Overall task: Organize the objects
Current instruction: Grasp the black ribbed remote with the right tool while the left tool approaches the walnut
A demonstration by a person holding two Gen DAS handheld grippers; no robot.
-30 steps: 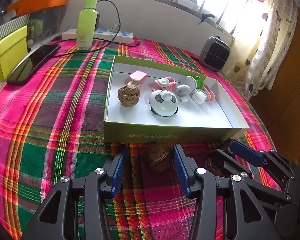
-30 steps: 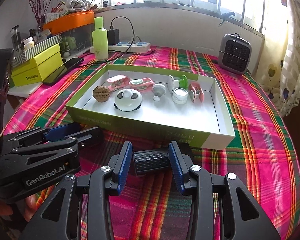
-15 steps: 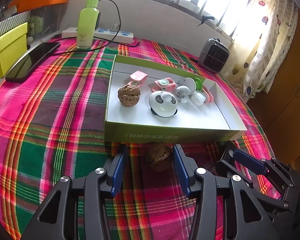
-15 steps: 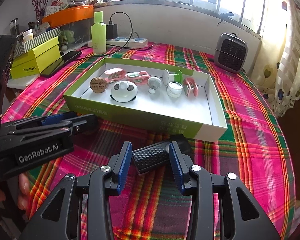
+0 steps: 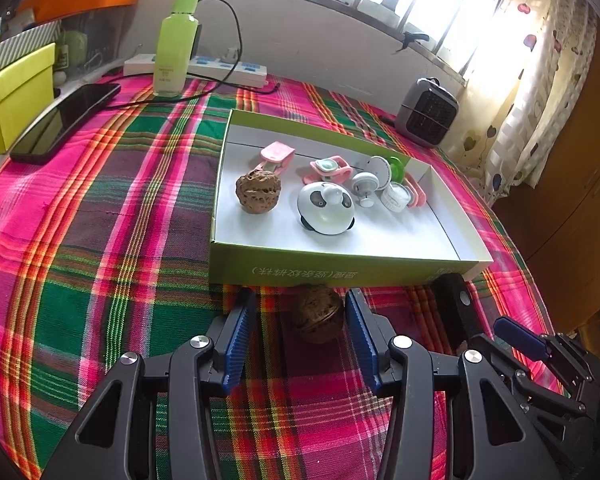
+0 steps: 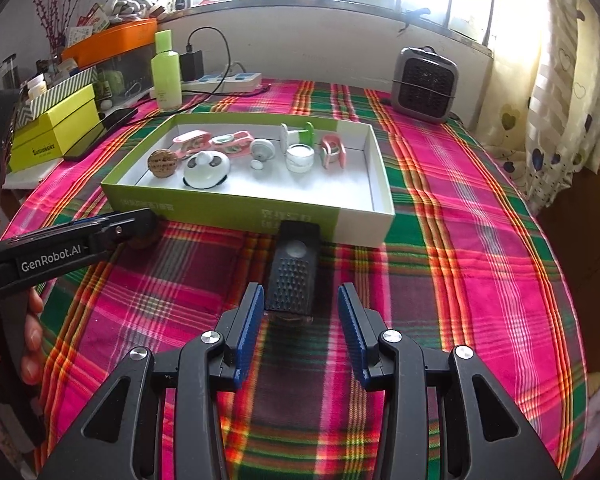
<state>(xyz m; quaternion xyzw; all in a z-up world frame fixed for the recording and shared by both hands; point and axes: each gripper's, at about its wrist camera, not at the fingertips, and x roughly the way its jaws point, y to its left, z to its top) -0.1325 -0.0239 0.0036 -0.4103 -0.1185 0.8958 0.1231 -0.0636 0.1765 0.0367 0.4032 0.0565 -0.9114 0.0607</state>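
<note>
I had the left gripper [image 5: 300, 328] set around a walnut [image 5: 318, 314] on the plaid tablecloth [image 5: 100, 240], just in front of the near wall of the green box [image 5: 340, 270]. Its blue pads stood apart from the shell on both sides, so nothing was gripped yet. The right gripper [image 6: 300, 320] was likewise open, with a black textured block [image 6: 294, 276] lying lengthwise ahead of its pads and touching the box wall; the left pad was close to the block's near end, though I could not tell whether it touched.

Inside the box lay another walnut [image 5: 258, 192], a panda-faced dome [image 5: 326, 208] and several small pink and white pieces. I judged this the pick-up step for the last two loose items. Next called for closing on the round walnut squarely, since it could roll, then lifting over the wall.
</note>
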